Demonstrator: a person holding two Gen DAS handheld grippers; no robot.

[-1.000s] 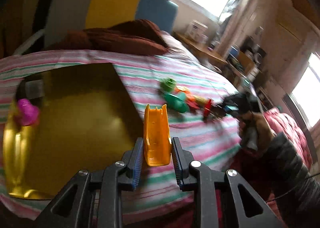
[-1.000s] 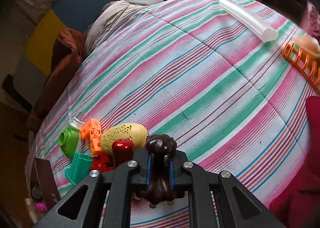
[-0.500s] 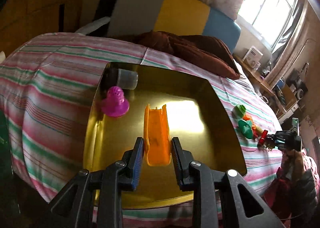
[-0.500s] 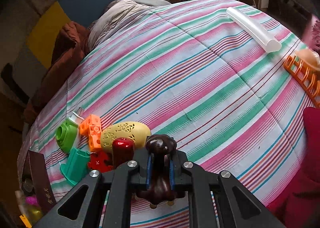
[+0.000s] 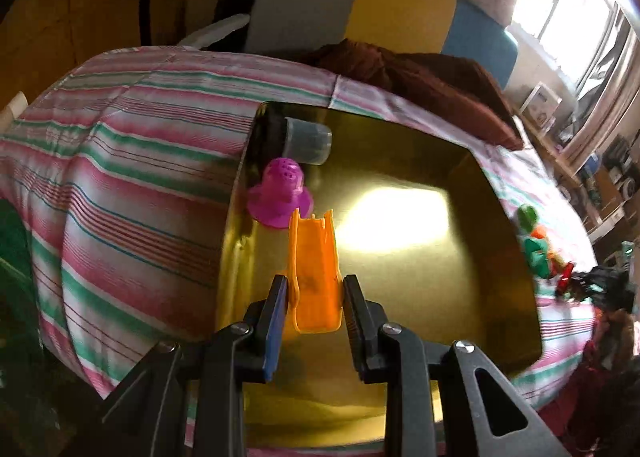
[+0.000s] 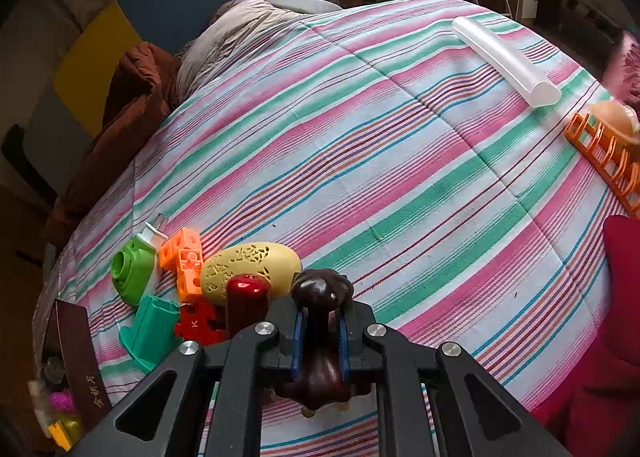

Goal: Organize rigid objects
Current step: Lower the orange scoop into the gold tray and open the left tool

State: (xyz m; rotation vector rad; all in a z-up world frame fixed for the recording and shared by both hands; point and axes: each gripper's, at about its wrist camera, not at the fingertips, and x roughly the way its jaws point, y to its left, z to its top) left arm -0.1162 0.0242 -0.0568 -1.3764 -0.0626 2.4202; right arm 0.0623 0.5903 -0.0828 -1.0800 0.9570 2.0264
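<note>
A bed in a pink, green and white striped quilt [image 6: 400, 161] is carrying a shiny gold square metal tray [image 5: 432, 285]. Over that tray the left gripper [image 5: 315, 297] is pinching an orange plastic channel-shaped piece [image 5: 314, 269], just beside a magenta plastic funnel-shaped toy [image 5: 280, 193] lying inside. The right gripper [image 6: 319, 333] is clamping a dark brown glossy knobbed figurine [image 6: 320, 321] beside a heap of small plastic toys [image 6: 192, 277].
</note>
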